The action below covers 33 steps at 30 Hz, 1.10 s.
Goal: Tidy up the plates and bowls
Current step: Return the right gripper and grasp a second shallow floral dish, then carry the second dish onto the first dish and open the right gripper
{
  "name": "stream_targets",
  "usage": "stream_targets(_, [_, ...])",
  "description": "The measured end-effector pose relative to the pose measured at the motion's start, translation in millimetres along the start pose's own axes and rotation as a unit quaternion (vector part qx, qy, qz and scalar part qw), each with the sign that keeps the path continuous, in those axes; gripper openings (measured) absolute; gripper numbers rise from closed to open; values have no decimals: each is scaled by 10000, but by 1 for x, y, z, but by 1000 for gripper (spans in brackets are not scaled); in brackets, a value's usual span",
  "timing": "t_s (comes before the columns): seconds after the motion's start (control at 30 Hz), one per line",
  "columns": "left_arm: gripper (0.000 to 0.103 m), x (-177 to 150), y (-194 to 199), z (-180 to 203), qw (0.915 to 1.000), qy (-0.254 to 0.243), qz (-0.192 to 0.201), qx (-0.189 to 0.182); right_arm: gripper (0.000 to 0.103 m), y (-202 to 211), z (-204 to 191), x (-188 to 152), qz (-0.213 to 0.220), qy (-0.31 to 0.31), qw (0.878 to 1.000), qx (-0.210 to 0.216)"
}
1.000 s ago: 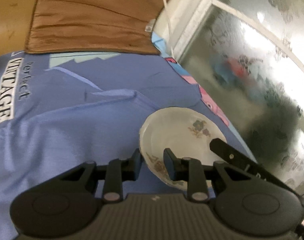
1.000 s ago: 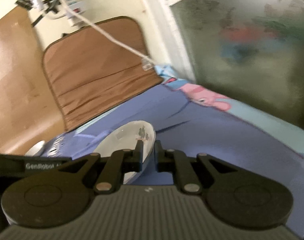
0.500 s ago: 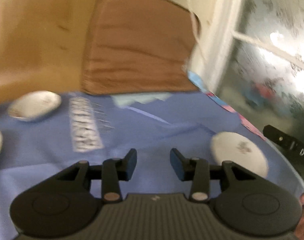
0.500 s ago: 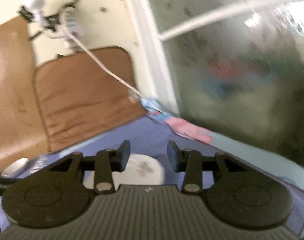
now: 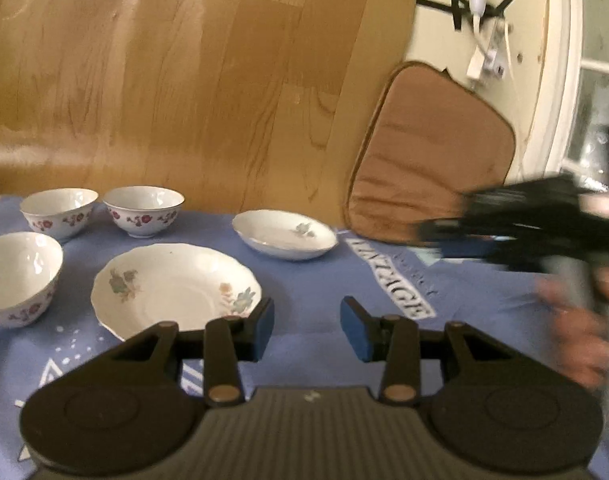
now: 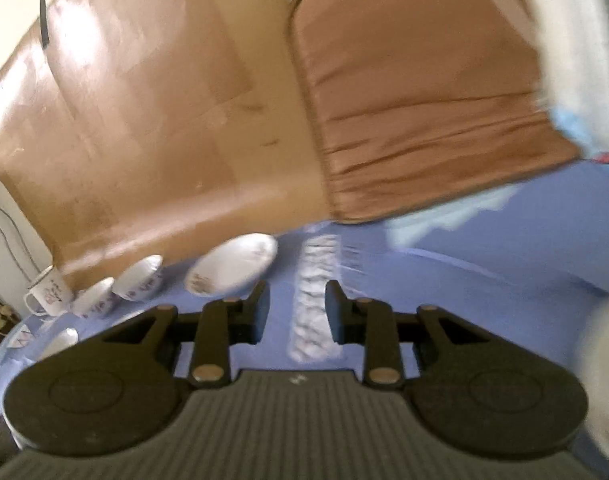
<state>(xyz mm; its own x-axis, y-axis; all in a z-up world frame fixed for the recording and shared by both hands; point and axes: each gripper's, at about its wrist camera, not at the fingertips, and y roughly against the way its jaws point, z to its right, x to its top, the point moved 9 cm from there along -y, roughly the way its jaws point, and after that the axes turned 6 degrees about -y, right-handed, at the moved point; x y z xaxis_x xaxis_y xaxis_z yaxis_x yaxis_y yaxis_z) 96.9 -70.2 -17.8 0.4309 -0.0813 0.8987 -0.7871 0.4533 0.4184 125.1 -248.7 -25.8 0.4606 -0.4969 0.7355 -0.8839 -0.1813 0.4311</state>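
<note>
My left gripper (image 5: 306, 326) stands open over the blue cloth (image 5: 484, 332) with nothing between its fingers. Just left of it lies a scalloped floral plate (image 5: 176, 288). A shallow white dish (image 5: 284, 234) sits behind that, and three floral bowls (image 5: 142, 210) (image 5: 58, 212) (image 5: 18, 276) are grouped at the far left. My right gripper (image 6: 296, 308) is closing on empty air above the cloth; the same shallow dish (image 6: 232, 268) lies ahead to its left. In the left wrist view the right gripper (image 5: 504, 224) and the hand (image 5: 576, 320) holding it are a blur.
A brown cushion (image 5: 432, 168) leans on the wood-panel wall (image 5: 184, 80) behind the cloth. A white mug (image 6: 48, 290) stands past two bowls (image 6: 140, 276) at the far left. A cable and plug (image 5: 484, 60) hang on the wall at the upper right.
Both grippers let go of the floral plate near the window and opened. They have swung left, bringing the bowls and plates into view.
</note>
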Motion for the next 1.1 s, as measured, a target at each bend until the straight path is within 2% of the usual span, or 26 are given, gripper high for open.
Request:
stream_targets(0.1, [37,0,0,1,9999,80,62,-125,33,-56,-4,6,-540,-488,9974,12])
stream_targets(0.2, [37,-1,-1,-5,9993,301,74,-188,34,-91,-4,7,-656,-643,9954,-274])
stream_targets(0.37, [37,-5,-2,-15,9980,569,17,-266,33,-125,-7,12,-816,-848,9921,-425])
stream_targets(0.4, [37,-5,-3,-16,9980,571,17,-275,28,-128,-9,11,-837,-802,9923,-447])
stream_targets(0.43, [37,-5,-4,-16,9980,574,15,-275,12,-131,-9,11,-869,-744,9922,-487])
stream_targets(0.47, [37,-5,-4,-16,9979,583,16,-277,10,-132,-9,9,-901,-681,9921,-543])
stream_targets(0.67, [37,-5,-6,-22,9969,734,-7,-285,10,-103,-12,4,-815,-724,9929,-475])
stream_targets(0.87, [38,-5,-3,-20,9966,724,-24,-390,10,-37,-1,-8,-1065,-1008,9890,-200])
stream_targets(1.0, [44,-7,1,-10,9938,741,-148,-816,10,22,11,-34,-1133,-939,9891,-9])
stream_targets(1.1, [45,-10,0,5,9873,855,-363,-1285,10,59,24,-57,-1159,-879,9894,20])
